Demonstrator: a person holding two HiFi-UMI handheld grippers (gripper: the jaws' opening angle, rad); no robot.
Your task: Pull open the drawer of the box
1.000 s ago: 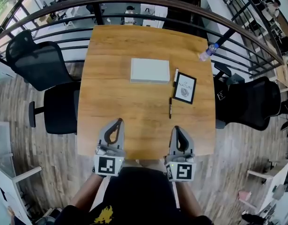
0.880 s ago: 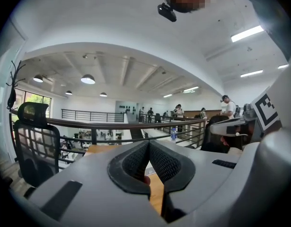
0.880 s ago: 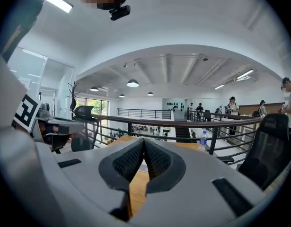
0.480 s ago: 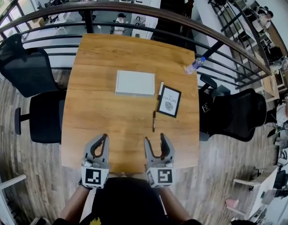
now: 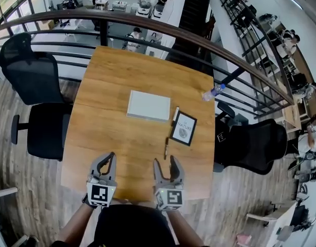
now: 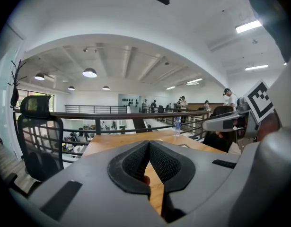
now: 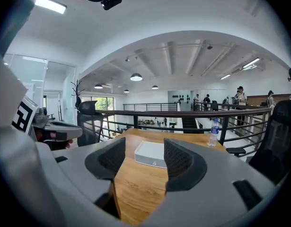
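A flat white box [image 5: 148, 105] lies in the middle of the wooden table [image 5: 101, 133]. In the right gripper view the box [image 7: 150, 151] shows its front face with a small drawer knob [image 7: 154, 163], well ahead of the jaws. My left gripper [image 5: 111, 157] rests near the table's front edge, its pads closed together [image 6: 149, 143] with nothing between them. My right gripper [image 5: 164, 161] hovers beside it at the front edge, its jaws wide apart [image 7: 144, 151] and empty. Both grippers are far short of the box.
A black pen [image 5: 166, 148] and a black framed card [image 5: 183, 128] lie right of the box. A water bottle [image 5: 211, 92] lies at the far right edge. Black office chairs [image 5: 32, 76] [image 5: 250, 145] flank the table; a curved railing [image 5: 147, 27] runs behind it.
The right gripper's jaws have gone from closed to wide apart. The left gripper has stayed shut. The head view has swung, so the table sits differently in frame.
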